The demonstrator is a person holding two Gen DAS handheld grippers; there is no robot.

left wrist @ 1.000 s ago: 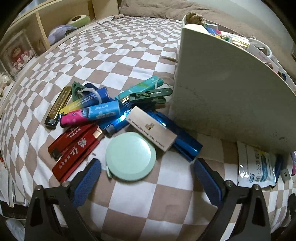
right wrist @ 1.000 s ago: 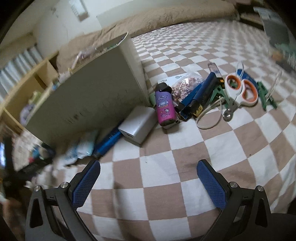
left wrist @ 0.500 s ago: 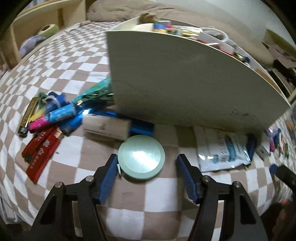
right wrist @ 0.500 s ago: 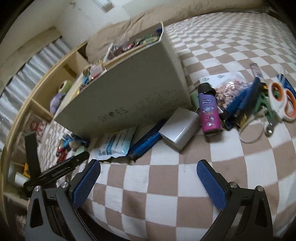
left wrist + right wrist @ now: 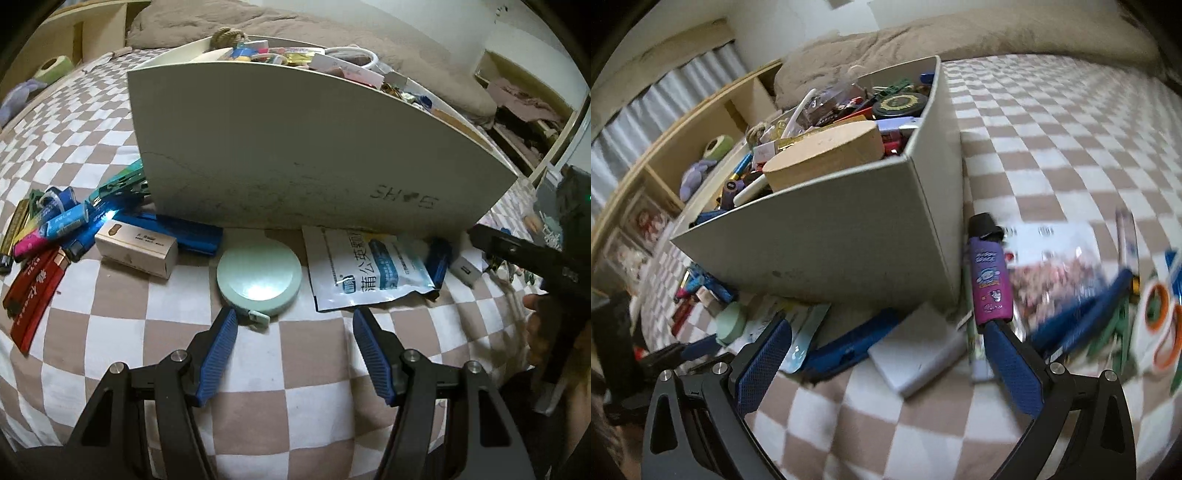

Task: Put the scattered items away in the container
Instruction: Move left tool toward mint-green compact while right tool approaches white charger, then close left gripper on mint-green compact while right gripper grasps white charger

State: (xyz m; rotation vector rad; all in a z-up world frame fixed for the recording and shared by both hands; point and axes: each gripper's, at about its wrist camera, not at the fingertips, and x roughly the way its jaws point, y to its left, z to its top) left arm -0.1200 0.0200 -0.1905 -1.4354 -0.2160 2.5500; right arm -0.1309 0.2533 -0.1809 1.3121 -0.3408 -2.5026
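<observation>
The left gripper (image 5: 291,321) is hovering open, holding nothing, near the mint round case (image 5: 259,273). The right gripper (image 5: 886,338) is gaping empty over a white block (image 5: 918,349), possibly a charger.

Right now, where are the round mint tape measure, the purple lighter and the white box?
Round mint tape measure (image 5: 259,274), left wrist view, centre of its flat top.
Purple lighter (image 5: 990,281), right wrist view, middle of its printed body.
White box (image 5: 295,147), left wrist view, near wall.
</observation>
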